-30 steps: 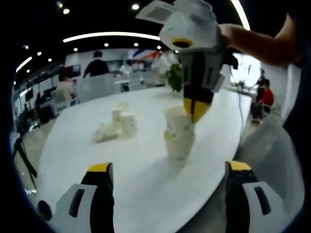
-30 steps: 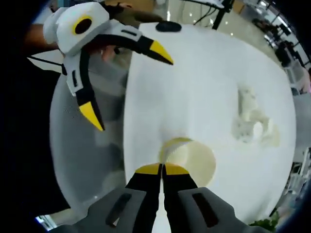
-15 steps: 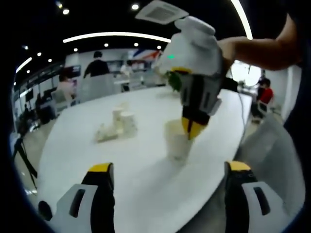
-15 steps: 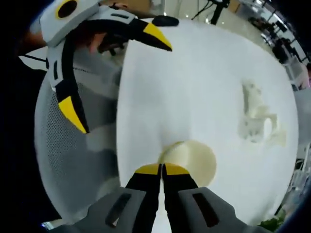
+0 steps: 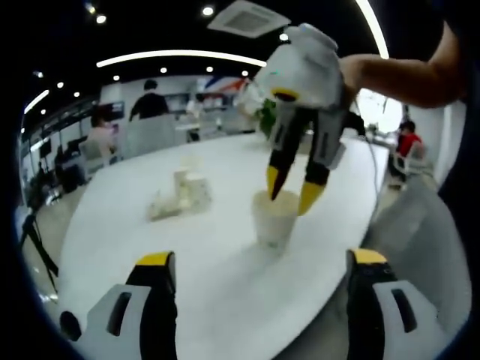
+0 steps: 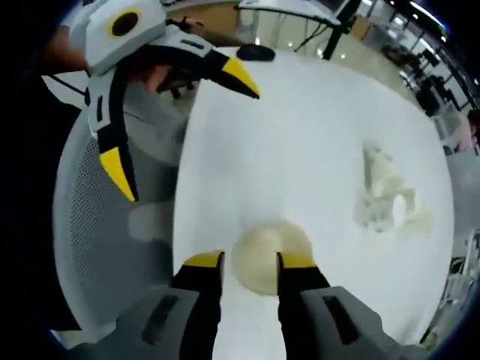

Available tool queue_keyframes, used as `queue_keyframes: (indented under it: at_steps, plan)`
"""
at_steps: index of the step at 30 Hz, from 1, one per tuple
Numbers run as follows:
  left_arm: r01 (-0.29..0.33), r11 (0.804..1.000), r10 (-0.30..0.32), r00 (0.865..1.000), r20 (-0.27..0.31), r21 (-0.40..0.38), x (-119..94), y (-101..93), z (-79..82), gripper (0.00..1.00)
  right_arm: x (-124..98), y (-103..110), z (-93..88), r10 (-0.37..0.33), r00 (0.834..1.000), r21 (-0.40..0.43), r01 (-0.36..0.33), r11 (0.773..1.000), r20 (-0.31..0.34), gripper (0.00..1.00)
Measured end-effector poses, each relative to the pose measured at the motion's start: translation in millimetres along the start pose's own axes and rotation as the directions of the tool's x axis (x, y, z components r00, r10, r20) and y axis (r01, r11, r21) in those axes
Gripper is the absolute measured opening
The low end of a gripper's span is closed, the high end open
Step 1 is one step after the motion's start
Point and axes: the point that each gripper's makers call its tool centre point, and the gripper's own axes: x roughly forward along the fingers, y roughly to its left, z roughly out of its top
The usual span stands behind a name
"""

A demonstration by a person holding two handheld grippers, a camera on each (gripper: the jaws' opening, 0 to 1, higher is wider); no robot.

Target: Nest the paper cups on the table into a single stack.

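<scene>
A short stack of nested white paper cups (image 5: 274, 219) stands on the white table (image 5: 187, 262) near its right edge. My right gripper (image 5: 290, 192) hangs open just over the stack's rim, one fingertip to each side. In the right gripper view the stack's mouth (image 6: 270, 259) lies between my right gripper's (image 6: 250, 261) spread jaws. Further back lies a loose cluster of cups (image 5: 182, 192), some upright and some tipped (image 6: 386, 195). My left gripper (image 5: 261, 259) is wide open low over the near table with nothing in it; it also shows open beyond the table's edge (image 6: 180, 129).
A grey mesh chair (image 6: 97, 225) stands against the table's near side, by the stack (image 5: 420, 225). A dark flat object (image 6: 257, 52) lies at the table's far end. A green plant (image 5: 266, 120) and people sit beyond the table.
My right gripper, shut on the top cup's rim, pushed it down into the stack, which got shorter. Its jaws have now opened and let go. My left gripper stayed open and still.
</scene>
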Motion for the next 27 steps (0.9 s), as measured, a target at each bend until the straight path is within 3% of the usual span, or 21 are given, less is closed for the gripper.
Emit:
queue_keyframes:
  at_steps: [6,9,11,13,15,17,19,20,22,25,26,27]
  plan:
    - [-0.004,1.0,0.004,1.0,0.006,-0.006,0,1.1,1.3,0.93,-25,-13,10.4,-0.053,0.986,0.093,0.039,0.995,0.158,0.37]
    - [-0.004,1.0,0.004,1.0,0.008,-0.009,0,0.9,2.0,0.94,-39,-23,5.5,-0.111,0.968,0.138,0.081,0.987,0.227,0.42]
    - [-0.002,1.0,0.002,1.0,0.014,-0.013,0,0.9,3.1,0.95,-49,-33,0.1,-0.176,0.94,0.197,0.121,0.973,0.293,0.45]
    - [-0.005,1.0,0.005,1.0,0.023,-0.02,-1,2.3,4.9,0.96,-57,-40,-0.3,-0.237,0.898,0.258,0.146,0.955,0.37,0.47]
    - [-0.011,0.999,0.012,0.999,0.041,-0.031,-2,4.3,7.8,0.97,-65,-45,-4.5,-0.29,0.847,0.366,0.124,0.922,0.445,0.47]
    - [-0.022,0.999,0.023,0.999,0.046,-0.037,-2,7.3,8.2,0.98,-74,-47,-8.9,-0.345,0.785,0.423,0.117,0.898,0.515,0.48]
    - [-0.027,0.999,0.028,0.999,0.038,-0.037,-2,8.7,6.5,0.98,-80,-48,-14.2,-0.394,0.733,0.474,0.112,0.873,0.554,0.52]
    - [-0.03,0.999,0.031,0.999,0.034,-0.04,-2,9.3,5.8,0.98,-84,-46,-16.5,-0.422,0.69,0.514,0.084,0.854,0.588,0.54]
    - [-0.037,0.998,0.039,0.998,0.04,-0.044,-3,10.8,6.9,0.98,-91,-43,-21.8,-0.469,0.622,0.561,0.055,0.826,0.628,0.6]
    - [-0.042,0.997,0.044,0.998,0.047,-0.059,-4,12.8,7.5,0.98,-93,-44,-39.7,-0.547,0.571,0.616,0.09,0.783,0.612,0.69]
    - [-0.042,0.997,0.045,0.998,0.046,-0.066,-4,13.4,7.1,0.98,-91,-44,-45.6,-0.564,0.564,0.626,0.103,0.773,0.603,0.73]
    - [-0.041,0.997,0.044,0.998,0.044,-0.068,-4,13.5,6.6,0.98,-91,-45,-54.7,-0.601,0.547,0.651,0.129,0.748,0.583,0.77]
